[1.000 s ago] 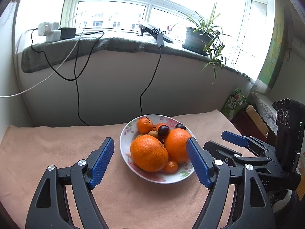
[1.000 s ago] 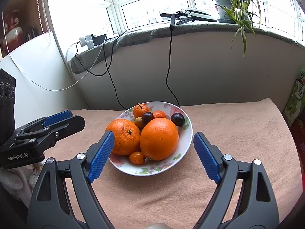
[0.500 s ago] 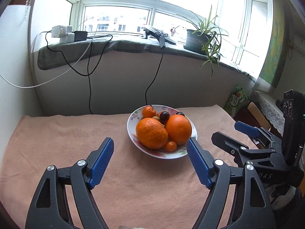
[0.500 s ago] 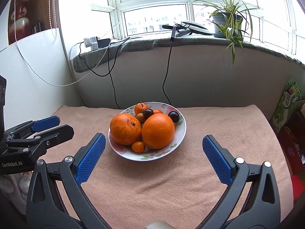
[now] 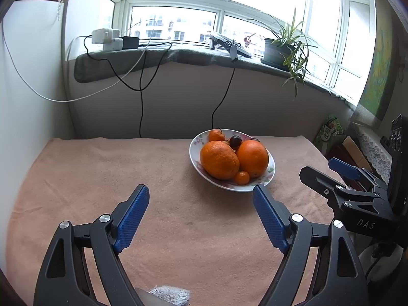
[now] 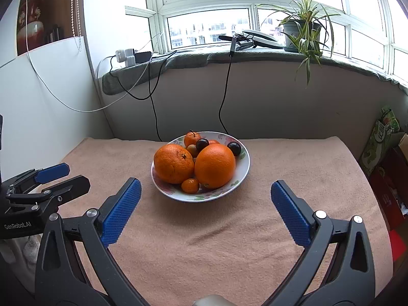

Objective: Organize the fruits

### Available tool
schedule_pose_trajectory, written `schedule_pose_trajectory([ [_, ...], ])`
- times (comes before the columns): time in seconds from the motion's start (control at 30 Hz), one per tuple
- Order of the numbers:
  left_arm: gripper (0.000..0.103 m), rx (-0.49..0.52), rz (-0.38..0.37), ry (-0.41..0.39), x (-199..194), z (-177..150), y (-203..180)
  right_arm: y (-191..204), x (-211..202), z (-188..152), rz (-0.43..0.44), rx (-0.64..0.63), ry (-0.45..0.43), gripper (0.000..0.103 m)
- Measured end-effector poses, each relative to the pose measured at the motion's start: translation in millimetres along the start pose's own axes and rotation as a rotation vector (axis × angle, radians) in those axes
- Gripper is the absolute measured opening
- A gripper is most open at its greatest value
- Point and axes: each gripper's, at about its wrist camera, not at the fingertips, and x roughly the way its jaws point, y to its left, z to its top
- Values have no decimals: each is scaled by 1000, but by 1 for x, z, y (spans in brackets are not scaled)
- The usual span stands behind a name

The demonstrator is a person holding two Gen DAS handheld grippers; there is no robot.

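With both the left gripper (image 5: pixel 197 215) and the right gripper (image 6: pixel 205 210) gaping empty short of the bowl (image 6: pixel 243 164) on the cloth (fruit heaped high), a careless grab risked rolling the big orange (image 6: pixel 215 165) out.

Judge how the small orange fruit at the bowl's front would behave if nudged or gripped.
The small fruit is round, so it would probably roll. It sits wedged below two big oranges against the bowl wall, so pulling it may shift them. It likely weighs little.
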Motion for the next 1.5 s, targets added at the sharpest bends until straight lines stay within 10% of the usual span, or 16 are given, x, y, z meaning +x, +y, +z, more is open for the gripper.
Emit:
schedule_pose_trajectory([
  [1.5,84,-15,25,-13,-11,-4,-1,3,-2,-9,16,11,22,103],
])
